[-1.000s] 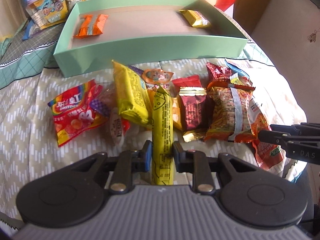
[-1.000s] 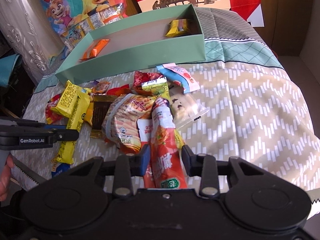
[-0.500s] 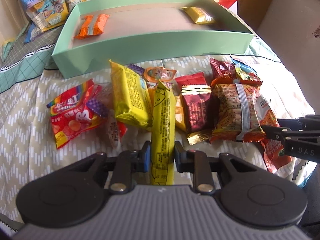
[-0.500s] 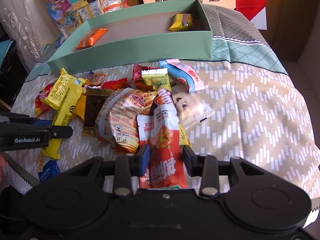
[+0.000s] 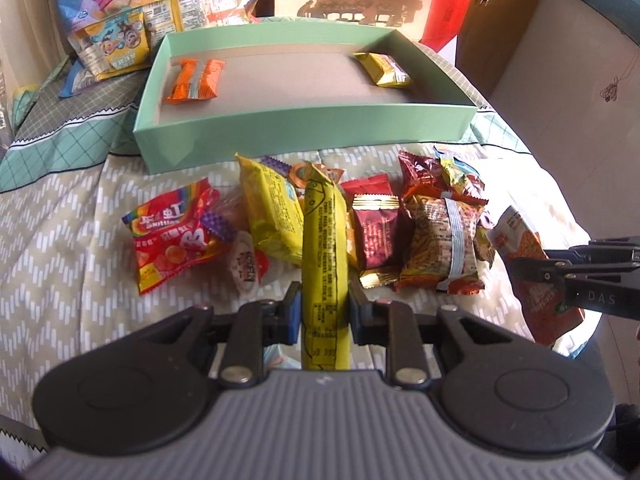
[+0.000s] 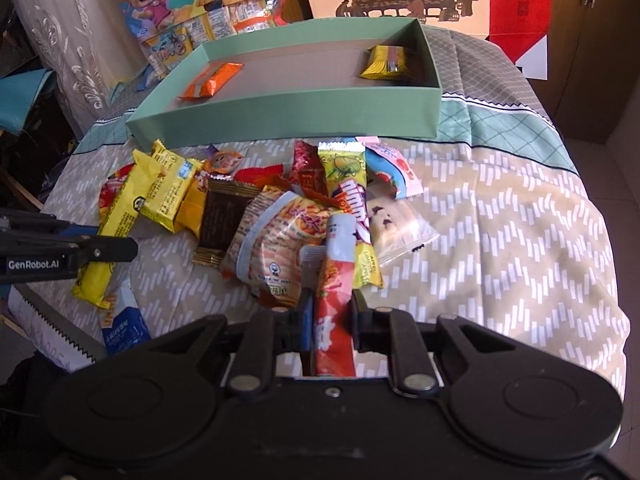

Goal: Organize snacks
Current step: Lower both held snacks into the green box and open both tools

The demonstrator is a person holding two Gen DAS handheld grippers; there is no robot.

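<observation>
My left gripper (image 5: 323, 308) is shut on a long yellow snack stick (image 5: 322, 248), held just above the pile of snacks on the bed. My right gripper (image 6: 330, 316) is shut on a red snack pouch (image 6: 334, 320), which stands squeezed and folded between the jaws; it also shows at the right in the left wrist view (image 5: 536, 276). The green box (image 5: 304, 136) stands beyond the pile, with an orange packet (image 5: 196, 80) at its left and a gold packet (image 5: 382, 68) at its right. The yellow stick also shows in the right wrist view (image 6: 116, 232).
Loose snacks lie between me and the box: a Skittles bag (image 5: 172, 232), a yellow packet (image 5: 272, 208), a dark red wafer (image 5: 376, 232), a noodle-snack bag (image 5: 440, 236), a clear cookie pack (image 6: 396, 224). Cartoon snack bags (image 5: 120, 40) lie behind the box. The bed edge drops off at right.
Both grippers have lifted and drawn back with their snacks. The red pouch has been squeezed narrower and now stands up between the right jaws.
</observation>
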